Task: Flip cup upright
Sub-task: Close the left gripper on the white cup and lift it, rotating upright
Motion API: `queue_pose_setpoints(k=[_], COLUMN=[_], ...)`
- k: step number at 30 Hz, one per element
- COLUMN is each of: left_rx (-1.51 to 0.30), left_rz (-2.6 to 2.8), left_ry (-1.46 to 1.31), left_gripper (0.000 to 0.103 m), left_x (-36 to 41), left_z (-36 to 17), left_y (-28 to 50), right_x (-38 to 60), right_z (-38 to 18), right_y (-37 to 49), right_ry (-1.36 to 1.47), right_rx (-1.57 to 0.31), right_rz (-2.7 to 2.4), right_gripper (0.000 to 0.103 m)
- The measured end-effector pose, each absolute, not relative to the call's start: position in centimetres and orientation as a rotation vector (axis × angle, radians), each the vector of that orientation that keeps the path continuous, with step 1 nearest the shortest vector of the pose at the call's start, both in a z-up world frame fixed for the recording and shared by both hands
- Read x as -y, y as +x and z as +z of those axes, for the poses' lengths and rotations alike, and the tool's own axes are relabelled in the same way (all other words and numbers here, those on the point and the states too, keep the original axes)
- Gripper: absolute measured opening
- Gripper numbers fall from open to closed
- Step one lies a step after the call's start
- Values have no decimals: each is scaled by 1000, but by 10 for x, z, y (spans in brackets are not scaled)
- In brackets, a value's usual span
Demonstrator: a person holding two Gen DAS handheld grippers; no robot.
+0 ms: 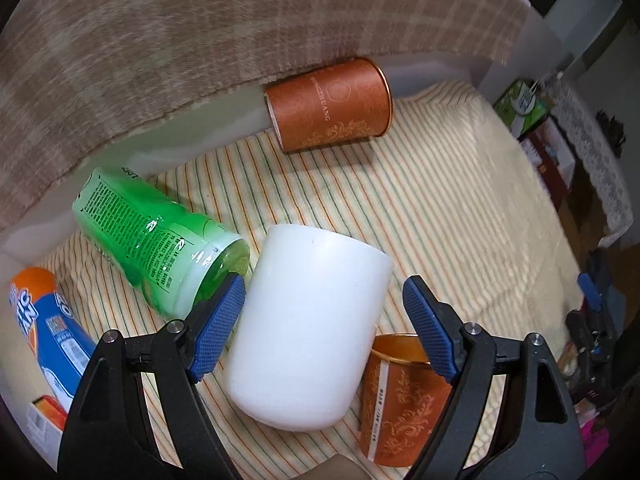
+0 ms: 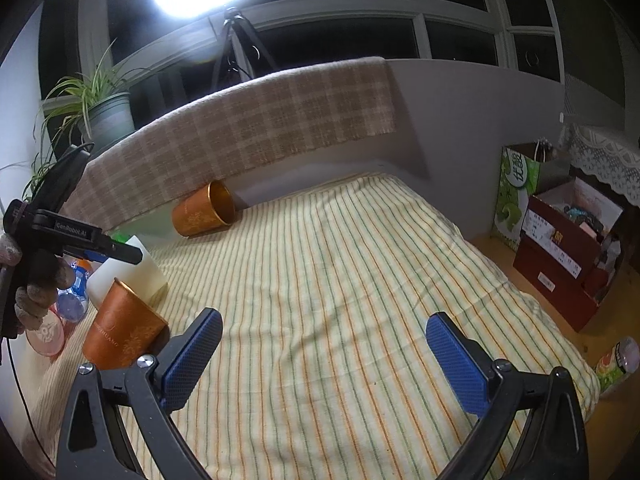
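A white cup [image 1: 308, 304] lies tilted on the striped cloth [image 1: 440, 208], its closed base toward the camera. My left gripper [image 1: 324, 320] is open, its blue pads on either side of the cup without clamping it. An orange paper cup [image 1: 400, 396] lies next to the white cup under the right finger. A second orange cup [image 1: 332, 104] lies on its side against the back wall. In the right wrist view the white cup [image 2: 132, 272] sits behind the near orange cup [image 2: 124, 328]. My right gripper [image 2: 324, 356] is open and empty above the cloth.
A green bottle [image 1: 156, 236] and a blue and orange bottle [image 1: 44, 332] lie left of the white cup. A checked towel [image 2: 240, 136] hangs over the back wall. Boxes [image 2: 560, 248] and a green bag [image 2: 516, 192] stand on the floor at right.
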State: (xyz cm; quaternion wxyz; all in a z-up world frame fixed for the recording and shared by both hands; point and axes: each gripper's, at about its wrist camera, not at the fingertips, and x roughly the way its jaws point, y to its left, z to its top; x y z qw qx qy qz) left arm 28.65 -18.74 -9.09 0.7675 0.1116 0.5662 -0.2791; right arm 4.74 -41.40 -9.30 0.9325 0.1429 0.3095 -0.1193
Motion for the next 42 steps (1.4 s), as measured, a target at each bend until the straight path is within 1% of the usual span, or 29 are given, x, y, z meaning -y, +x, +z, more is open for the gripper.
queue_pose_setpoints(k=[12,17,30,42], left_rx=[-1264,-1255,-1110,-983], left_rz=[-599,-595,-558,-496], left_ry=[390,392,418,376], left_gripper=[84,83,80,78], left_x=[201,198,180,151], left_z=[-106,-108,-80,-45], left_y=[284,284,278,241], right_x=[425,427,428,409], right_z=[-101,-103,-100,-84], right_y=[49,48,45,40], right_ry=[365,381,395,372], right_rx=[-644,-648,-646,-621], right_rz=[-260,-260,-257,-224], right_gripper=[103,103,103,103])
